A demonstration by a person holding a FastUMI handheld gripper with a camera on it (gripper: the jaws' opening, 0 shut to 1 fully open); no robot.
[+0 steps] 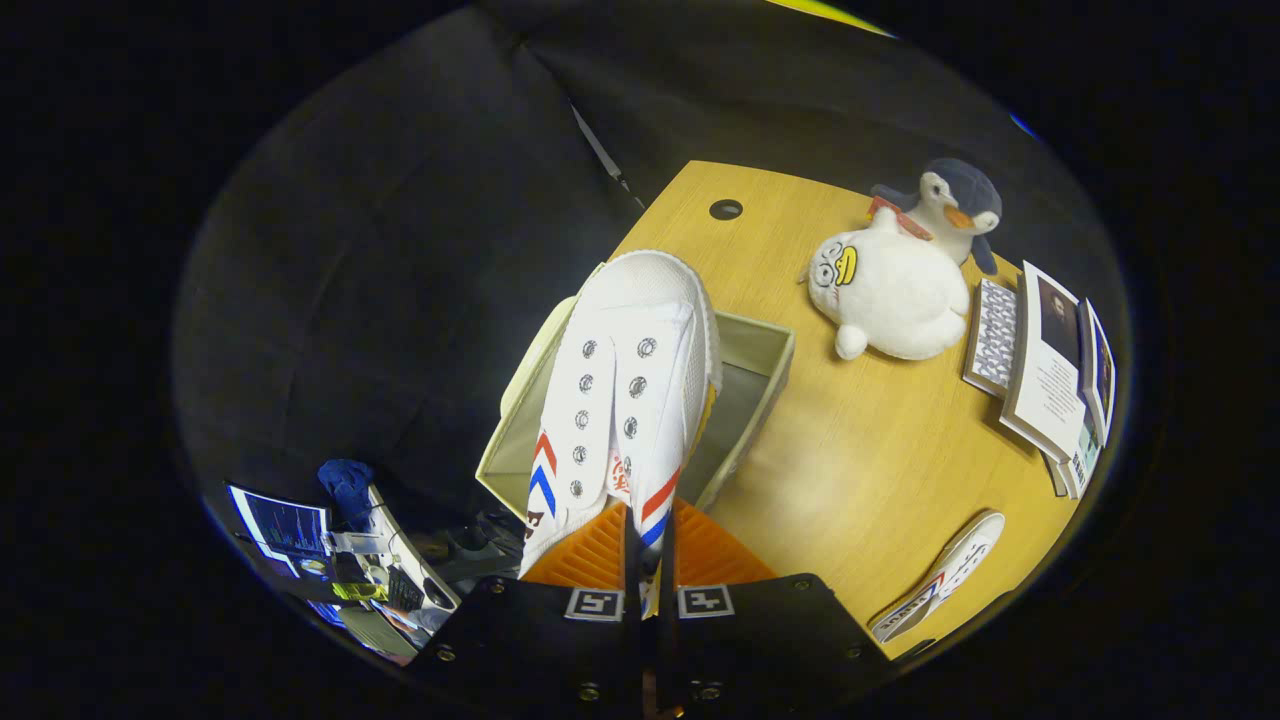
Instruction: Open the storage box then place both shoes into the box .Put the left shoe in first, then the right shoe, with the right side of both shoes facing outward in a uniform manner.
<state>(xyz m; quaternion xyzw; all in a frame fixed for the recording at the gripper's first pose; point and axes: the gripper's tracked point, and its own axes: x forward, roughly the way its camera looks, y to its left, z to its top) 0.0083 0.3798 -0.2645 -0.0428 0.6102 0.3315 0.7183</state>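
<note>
Gripper view: a white sneaker (625, 400) with red and blue chevron stripes is being held by the gripper (648, 560), whose two fingers are drawn close together with only a thin gap between them. The shoe's opening edge is being pinched in that gap, both fingers pressing on it. The shoe is being carried toe-forward, extending straight ahead of the fingertips, its eyelets facing the camera.

Directly beyond the fingers and beneath the held shoe, the open storage box (765, 370) is being shown, its beige walls visible on either side of the shoe; the toe is reaching over the box's far rim. Whether the sole is touching the box cannot be told.

The second sneaker (940, 585) is lying on the wooden table (860, 460), well to the right of the fingers and apart from the box. Farther ahead and to the right, a white plush duck (890, 295) and a plush penguin (955, 205) are resting together; a stack of books (1050, 375) is lying just right of them.
</note>
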